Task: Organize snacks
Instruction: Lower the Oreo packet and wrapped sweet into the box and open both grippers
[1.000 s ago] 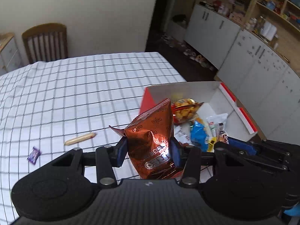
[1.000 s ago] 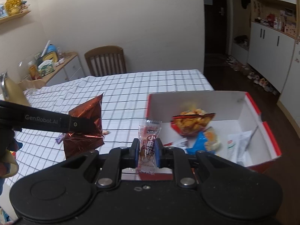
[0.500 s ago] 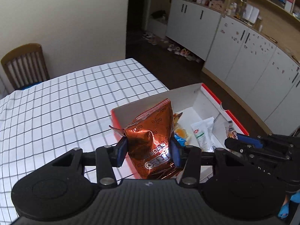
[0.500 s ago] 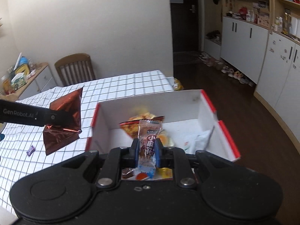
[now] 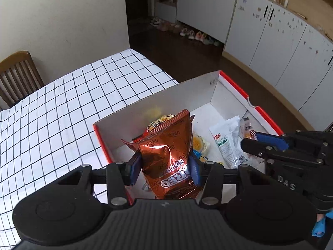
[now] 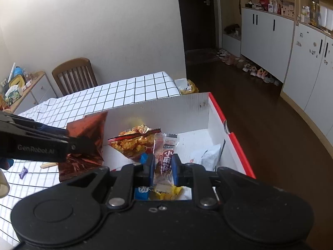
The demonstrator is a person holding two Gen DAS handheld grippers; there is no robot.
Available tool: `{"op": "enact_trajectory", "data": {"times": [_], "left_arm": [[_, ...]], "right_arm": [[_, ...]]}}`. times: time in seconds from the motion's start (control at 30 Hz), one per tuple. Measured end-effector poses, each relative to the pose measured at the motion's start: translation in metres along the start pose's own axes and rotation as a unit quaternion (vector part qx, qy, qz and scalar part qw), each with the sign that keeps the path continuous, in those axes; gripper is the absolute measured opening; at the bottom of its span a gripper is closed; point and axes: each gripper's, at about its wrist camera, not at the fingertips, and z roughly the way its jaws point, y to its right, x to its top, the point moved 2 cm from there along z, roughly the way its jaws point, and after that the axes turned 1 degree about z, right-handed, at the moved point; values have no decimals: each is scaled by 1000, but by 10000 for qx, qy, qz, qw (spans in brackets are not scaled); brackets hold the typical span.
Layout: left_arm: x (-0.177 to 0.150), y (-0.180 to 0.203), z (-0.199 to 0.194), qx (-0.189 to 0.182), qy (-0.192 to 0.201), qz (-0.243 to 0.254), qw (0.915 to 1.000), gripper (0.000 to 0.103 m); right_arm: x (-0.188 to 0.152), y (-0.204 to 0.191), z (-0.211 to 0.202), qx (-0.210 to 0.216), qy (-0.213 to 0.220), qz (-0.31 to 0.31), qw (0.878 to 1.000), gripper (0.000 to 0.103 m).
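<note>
**Snacks hanging over the box in both grippers**

Jaws of the left gripper [image 5: 164, 167] are standing partly apart and pinching a copper-coloured Oreo bag [image 5: 168, 156] by its sides, the blue pads pressing into the foil. The bag is hanging upright above the near-left part of the white box [image 5: 187, 95], whose outer walls are red. In the right wrist view the same bag [image 6: 86, 137] is showing at the box's left wall, clamped by the black left gripper [image 6: 72, 145], partly over the checked cloth of the bench [image 6: 124, 91].

Jaws of the right gripper [image 6: 163, 167] are standing almost closed on a small clear packet with a red label [image 6: 165, 158], held upright over the middle of the box [image 6: 158, 109]. From the left wrist the right gripper [image 5: 249, 140] is reaching in over the box's right rim.

Inside the box a clear bag of golden puffed snacks [image 6: 135, 142] is lying toward the back wall, a white sachet with green print [image 5: 225, 143] toward the right side, and blue and yellow wrappers [image 6: 164, 193] near the front.

On the bench, left of the box, a tan stick-shaped snack [image 6: 49, 164] and a small purple candy [image 6: 23, 171] are lying just beside each other. A wooden chair [image 6: 73, 76] is standing at the bench's far edge.
</note>
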Motion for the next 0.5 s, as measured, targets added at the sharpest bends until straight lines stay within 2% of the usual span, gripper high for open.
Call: {"op": "enact_trajectory", "data": {"times": [0.2, 0.3, 0.5], "left_arm": [[7, 4, 19, 70, -144, -60, 9999, 47], [9, 6, 29, 110, -214, 1, 9997, 47], [5, 7, 46, 20, -443, -91, 9990, 47]], "right_arm": [[6, 6, 28, -133, -222, 57, 9996, 15], [6, 8, 38, -45, -295, 91, 9995, 15], [6, 11, 59, -165, -483, 135, 9986, 15]]}}
